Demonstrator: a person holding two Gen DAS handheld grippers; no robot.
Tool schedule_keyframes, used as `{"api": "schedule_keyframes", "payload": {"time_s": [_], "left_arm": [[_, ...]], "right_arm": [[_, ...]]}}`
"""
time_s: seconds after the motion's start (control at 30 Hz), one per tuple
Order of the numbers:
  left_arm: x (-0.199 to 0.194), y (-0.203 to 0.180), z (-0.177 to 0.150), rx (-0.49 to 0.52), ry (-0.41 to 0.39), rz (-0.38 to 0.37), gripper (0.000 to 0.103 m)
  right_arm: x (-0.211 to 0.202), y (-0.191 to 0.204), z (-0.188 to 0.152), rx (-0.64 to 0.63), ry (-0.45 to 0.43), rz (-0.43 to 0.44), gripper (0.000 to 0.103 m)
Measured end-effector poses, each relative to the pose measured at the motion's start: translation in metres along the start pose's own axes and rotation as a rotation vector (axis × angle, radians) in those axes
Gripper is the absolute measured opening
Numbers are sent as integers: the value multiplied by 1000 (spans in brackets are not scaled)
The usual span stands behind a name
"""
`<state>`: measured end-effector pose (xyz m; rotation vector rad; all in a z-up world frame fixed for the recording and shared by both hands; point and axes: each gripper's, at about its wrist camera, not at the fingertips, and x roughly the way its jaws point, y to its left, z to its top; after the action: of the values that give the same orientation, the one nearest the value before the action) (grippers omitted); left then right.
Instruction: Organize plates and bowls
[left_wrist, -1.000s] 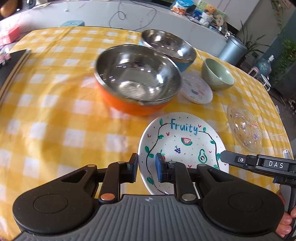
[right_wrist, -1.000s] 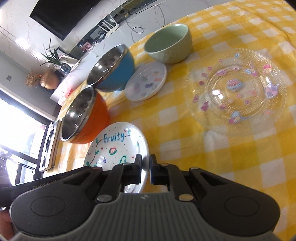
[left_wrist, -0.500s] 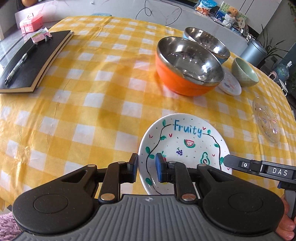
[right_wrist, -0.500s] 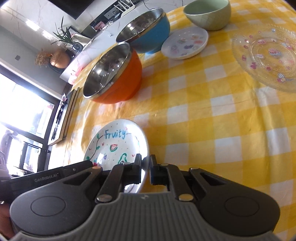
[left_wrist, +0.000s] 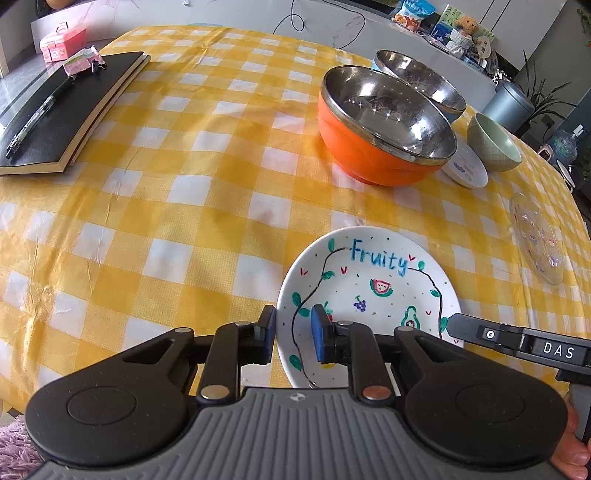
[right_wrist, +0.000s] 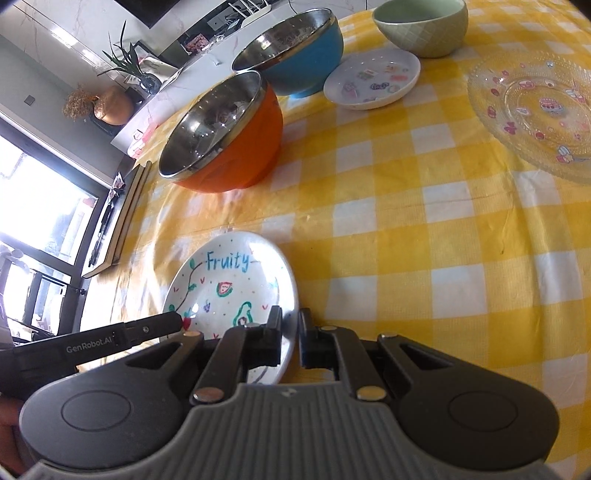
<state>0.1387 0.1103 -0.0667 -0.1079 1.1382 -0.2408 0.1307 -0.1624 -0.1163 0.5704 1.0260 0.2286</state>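
Observation:
A white "Fruity" plate (left_wrist: 373, 291) (right_wrist: 229, 284) is held between both grippers above the yellow checked tablecloth. My left gripper (left_wrist: 293, 332) is shut on its left rim. My right gripper (right_wrist: 290, 336) is shut on its right rim. An orange steel bowl (left_wrist: 384, 125) (right_wrist: 225, 136) and a blue steel bowl (left_wrist: 421, 77) (right_wrist: 295, 55) stand beyond. A small white sticker plate (left_wrist: 465, 166) (right_wrist: 373, 79), a green bowl (left_wrist: 493, 142) (right_wrist: 421, 24) and a clear glass plate (left_wrist: 537, 236) (right_wrist: 535, 107) lie to the right.
A black notebook with a pen (left_wrist: 62, 110) lies at the far left of the table. A pink box (left_wrist: 61, 42) stands behind it. The table edge runs just below the grippers.
Both grippers have pulled back toward the near table edge with the Fruity plate. The bowls and other plates now lie farther away.

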Motion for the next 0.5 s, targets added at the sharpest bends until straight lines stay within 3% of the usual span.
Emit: {"api": "schedule_keyframes", "payload": {"time_s": [0.17, 0.27, 0.5], "left_arm": [[0, 2, 1, -16, 5, -7, 23], [-2, 3, 1, -27, 0, 8, 23], [-20, -9, 1, 8, -68, 58, 27]], "right_arm": [[0, 5, -2, -34, -9, -16, 11], [-4, 6, -2, -55, -23, -26, 19], [-23, 6, -1, -145, -92, -55, 28]]}}
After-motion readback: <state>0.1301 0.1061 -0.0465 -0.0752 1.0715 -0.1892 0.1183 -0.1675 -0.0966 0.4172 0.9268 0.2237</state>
